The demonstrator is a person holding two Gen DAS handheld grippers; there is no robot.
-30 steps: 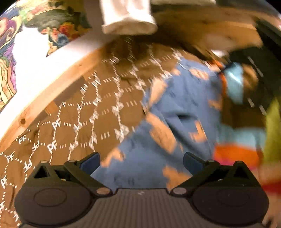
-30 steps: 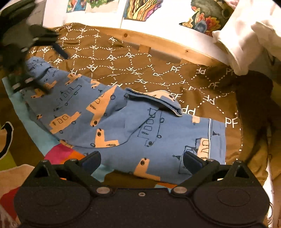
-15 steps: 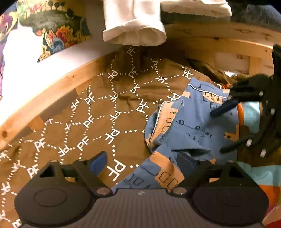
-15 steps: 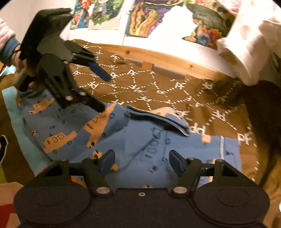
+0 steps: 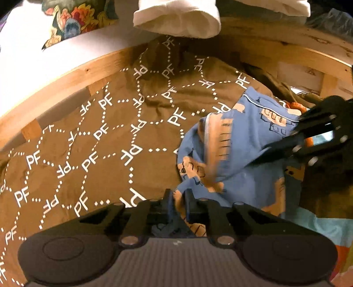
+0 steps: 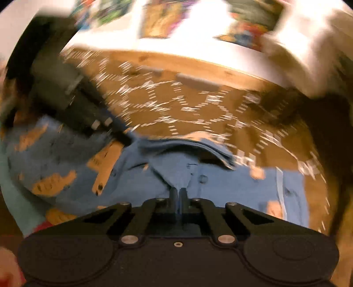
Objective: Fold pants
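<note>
The blue pants (image 5: 245, 154) with orange vehicle prints lie bunched on a brown "PF" patterned blanket (image 5: 92, 141). My left gripper (image 5: 178, 198) is shut on a fold of the pants at their near edge. My right gripper (image 6: 178, 194) is shut on the pants (image 6: 154, 174) near their front edge; that view is motion-blurred. The right gripper also shows in the left wrist view (image 5: 286, 145), closed on the cloth at the right. The left gripper shows in the right wrist view (image 6: 123, 136) at the left.
A wooden bed rail (image 5: 66, 79) curves behind the blanket. White folded cloth (image 5: 178, 19) hangs over the rail at the top. Colourful pictures (image 5: 75, 22) hang on the white wall. A turquoise and orange sheet (image 5: 331, 231) lies under the pants at the right.
Both grippers have closed on the pants: they were open half a second ago. The right wrist view is now blurred from fast motion, and the pants look more bunched.
</note>
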